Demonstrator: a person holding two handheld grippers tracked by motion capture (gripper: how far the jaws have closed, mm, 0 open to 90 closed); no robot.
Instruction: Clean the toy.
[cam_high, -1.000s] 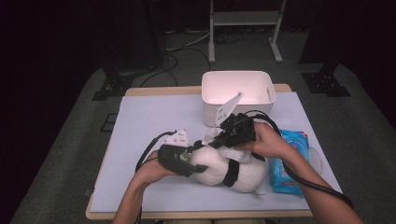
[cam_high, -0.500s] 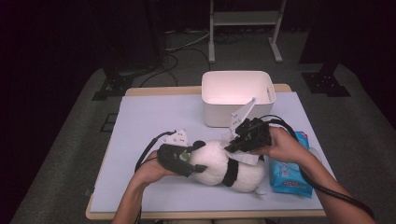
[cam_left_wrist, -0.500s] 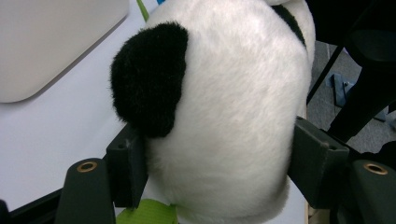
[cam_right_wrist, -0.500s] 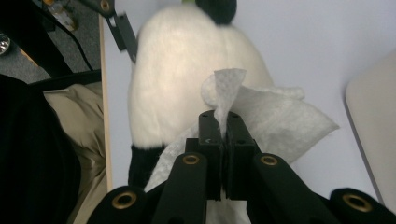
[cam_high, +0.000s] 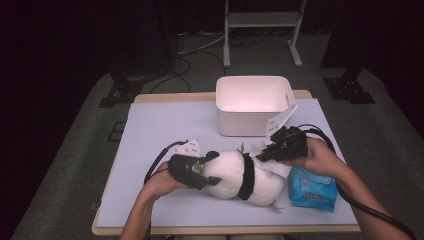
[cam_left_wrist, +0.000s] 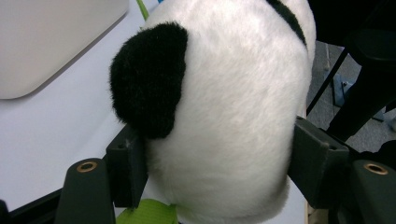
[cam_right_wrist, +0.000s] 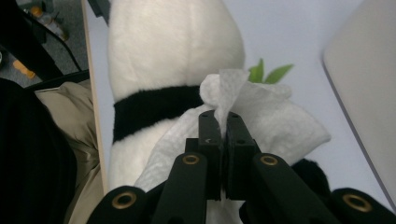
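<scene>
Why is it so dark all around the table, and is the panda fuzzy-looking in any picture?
High view: the light falls on the table and bin, so the room behind is nearly black, and the panda looks soft. Left gripper view: the panda's fur is sharp. Right gripper view: the wipe is clear and bright, the bin's edge beside it blurry.

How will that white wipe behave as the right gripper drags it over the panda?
The wipe looks thin and floppy: it bunches above the shut right gripper and drapes over the plush panda. Probably very light; it should follow the pull without shifting the panda, which the left gripper squeezes.
</scene>
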